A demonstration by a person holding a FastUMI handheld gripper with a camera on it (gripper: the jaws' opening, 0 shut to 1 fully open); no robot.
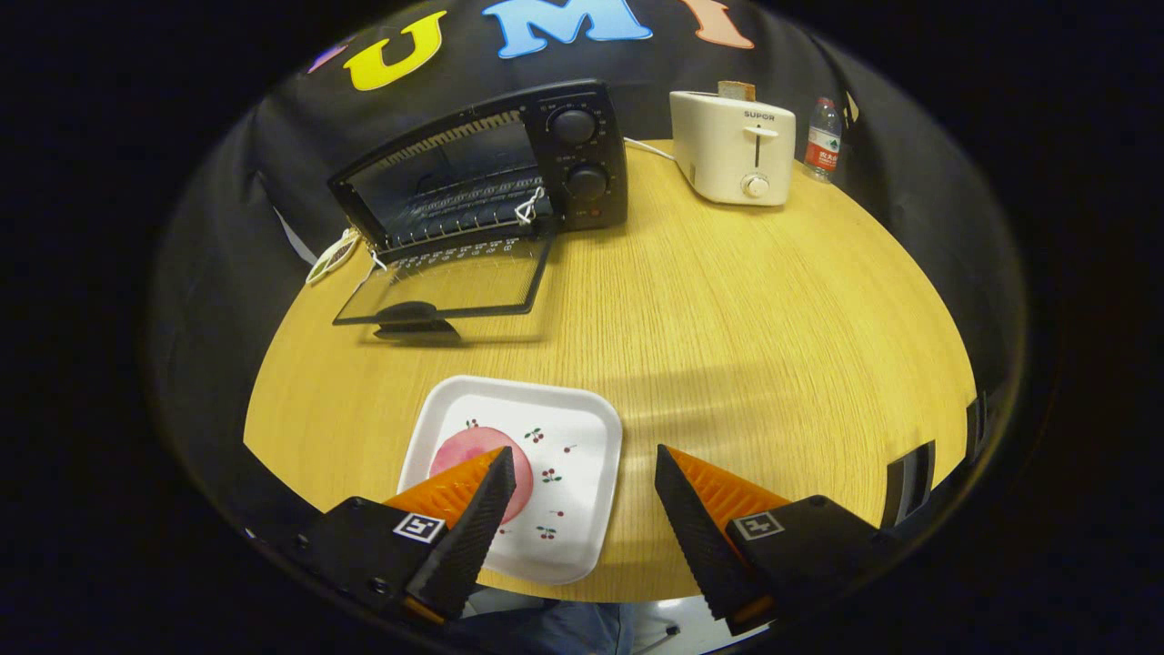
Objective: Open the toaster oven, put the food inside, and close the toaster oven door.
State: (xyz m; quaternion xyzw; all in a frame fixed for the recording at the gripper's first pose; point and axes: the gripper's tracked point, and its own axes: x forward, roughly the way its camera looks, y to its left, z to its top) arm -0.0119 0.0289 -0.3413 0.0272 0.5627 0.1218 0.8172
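With the oven [491, 173] door [450, 284] already down, the open, empty gripper [582, 496] hovers off-centre over the plate [582, 428]; its left finger may nudge the pink food [468, 446] aside.

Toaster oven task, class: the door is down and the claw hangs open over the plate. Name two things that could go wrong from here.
1. The pink food lies flat on the plate, partly under one finger; the open claw may slip or drag the plate.
2. The lowered door of the toaster oven juts over the table; a low approach could knock its handle.
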